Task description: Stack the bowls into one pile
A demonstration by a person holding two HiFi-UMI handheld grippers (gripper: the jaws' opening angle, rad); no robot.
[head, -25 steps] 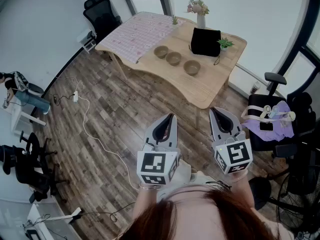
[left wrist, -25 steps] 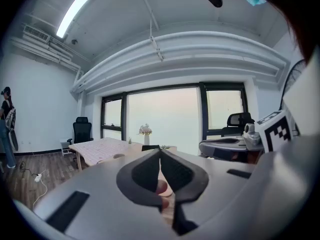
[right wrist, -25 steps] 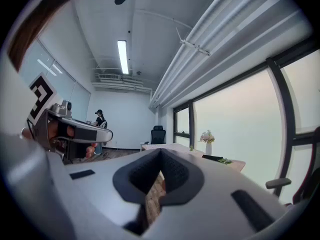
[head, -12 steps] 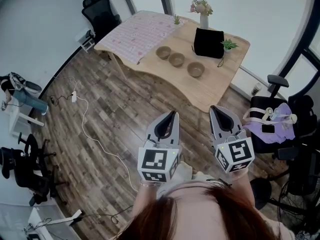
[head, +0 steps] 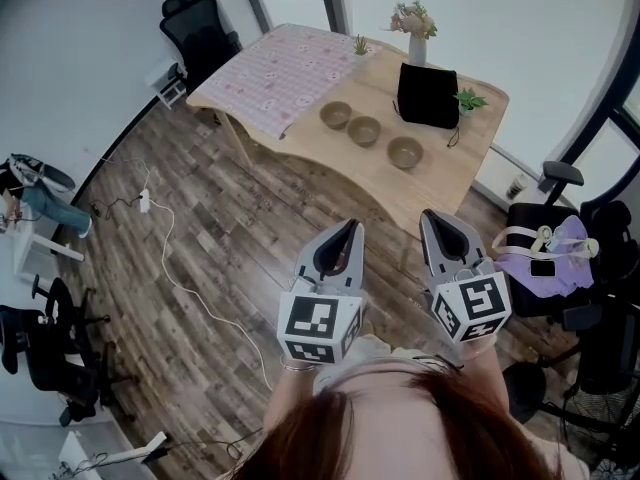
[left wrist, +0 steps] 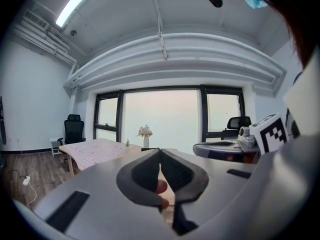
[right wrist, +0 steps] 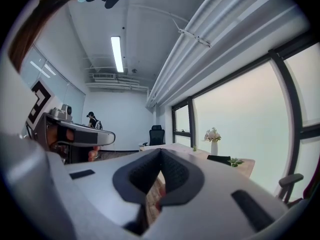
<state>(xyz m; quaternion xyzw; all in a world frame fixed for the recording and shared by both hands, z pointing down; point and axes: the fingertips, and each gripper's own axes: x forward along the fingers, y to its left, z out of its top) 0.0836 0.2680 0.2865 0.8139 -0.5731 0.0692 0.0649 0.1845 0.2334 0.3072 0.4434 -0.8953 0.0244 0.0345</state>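
Observation:
Three brown bowls stand in a row on the wooden table: a left bowl, a middle bowl and a right bowl. My left gripper and my right gripper are held side by side over the wooden floor, well short of the table. Both point toward the table and both are shut with nothing between the jaws. In the left gripper view the left gripper's tips meet; in the right gripper view the right gripper's tips meet too. The bowls are hidden in both gripper views.
On the table lie a patterned cloth, a black bag, a vase of flowers and a small plant. A black office chair stands far left. A chair with purple cloth is at the right. A white cable crosses the floor.
Both grippers have moved forward toward the table, still side by side and shut. The table and bowls sit lower and nearer in the head view.

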